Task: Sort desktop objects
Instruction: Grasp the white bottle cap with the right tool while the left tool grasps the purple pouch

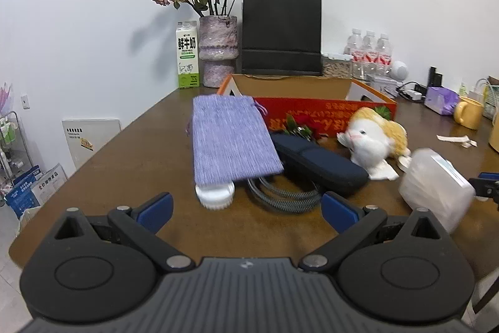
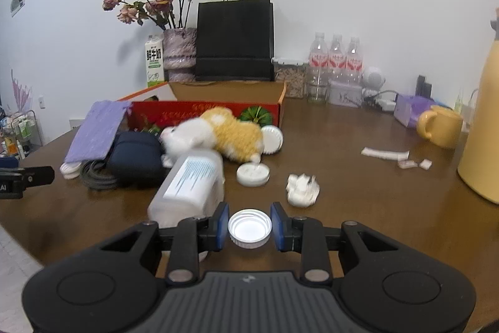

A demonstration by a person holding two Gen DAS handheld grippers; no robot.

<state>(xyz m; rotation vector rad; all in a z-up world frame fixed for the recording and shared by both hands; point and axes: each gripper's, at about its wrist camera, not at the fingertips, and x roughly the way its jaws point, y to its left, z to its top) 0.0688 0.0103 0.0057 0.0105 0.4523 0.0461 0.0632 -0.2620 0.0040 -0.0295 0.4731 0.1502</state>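
Observation:
My right gripper (image 2: 249,228) is shut on a white ribbed cap (image 2: 249,223), pressed between its blue pads. A white plastic bottle (image 2: 190,186) lies blurred just beside the left finger. My left gripper (image 1: 246,205) is open and holds nothing. Ahead of it lie a purple pouch (image 1: 230,139), a white lid (image 1: 215,192) half under the pouch, a grey cable coil (image 1: 280,195) and a navy case (image 1: 321,164). A white and orange plush toy (image 2: 218,133) lies against the red and orange cardboard box (image 2: 202,111). Two white lids (image 2: 252,173) and a white plug adapter (image 2: 302,189) rest on the table.
Along the back wall stand a milk carton (image 1: 188,55), a vase of dried roses (image 1: 218,49), a black paper bag (image 1: 280,33) and water bottles (image 2: 335,58). To the right are a yellow mug (image 2: 443,127), a yellow flask (image 2: 483,120), a purple tissue pack (image 2: 408,111) and paper scraps (image 2: 386,153).

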